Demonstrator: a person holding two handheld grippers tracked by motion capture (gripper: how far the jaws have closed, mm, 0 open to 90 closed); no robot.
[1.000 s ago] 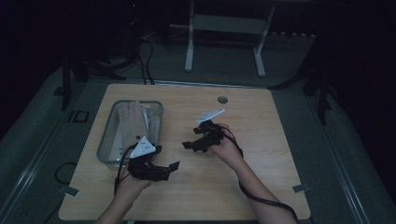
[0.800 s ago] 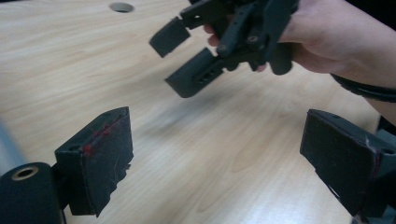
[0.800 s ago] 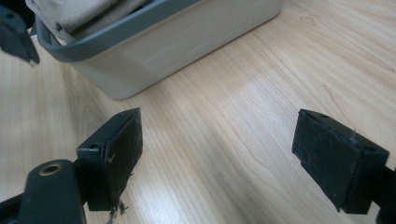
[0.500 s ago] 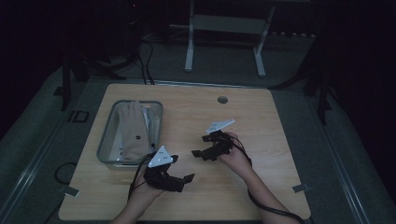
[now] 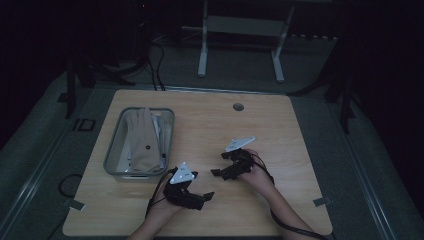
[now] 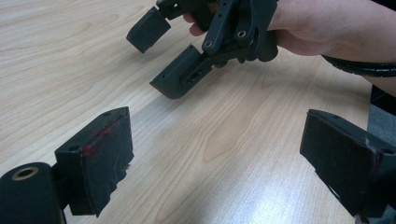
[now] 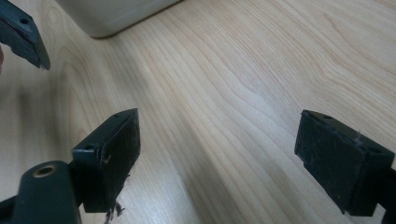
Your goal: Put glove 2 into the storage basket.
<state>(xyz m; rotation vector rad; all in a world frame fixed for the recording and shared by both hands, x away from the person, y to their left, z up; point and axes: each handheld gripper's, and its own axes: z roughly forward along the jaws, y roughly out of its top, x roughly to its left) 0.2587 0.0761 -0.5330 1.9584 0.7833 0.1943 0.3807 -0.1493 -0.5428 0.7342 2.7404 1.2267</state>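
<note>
- The left gripper [image 5: 202, 192] hung low over the near part of the wooden counter [image 5: 295, 135], its jaws spread wide with nothing between them; in the left gripper view [image 6: 217, 158] bare wood showed between the two black pads.
- The right gripper [image 5: 222, 167] was just to the right of it and a little farther from the person, jaws also wide apart and empty; the right gripper view [image 7: 217, 154] showed only wood grain between its pads.
- The two grippers pointed roughly toward each other and were near but apart.
- Each carried a grey three-cornered plate on top, and a cable trailed from the right one along the forearm.
- A clear bin [image 5: 114, 150] sat on the left of the counter, near the left gripper, with a beige glove [image 5: 142, 142] lying in it.
- A small round hole [image 5: 238, 107] lay near the far edge of the counter.
</note>
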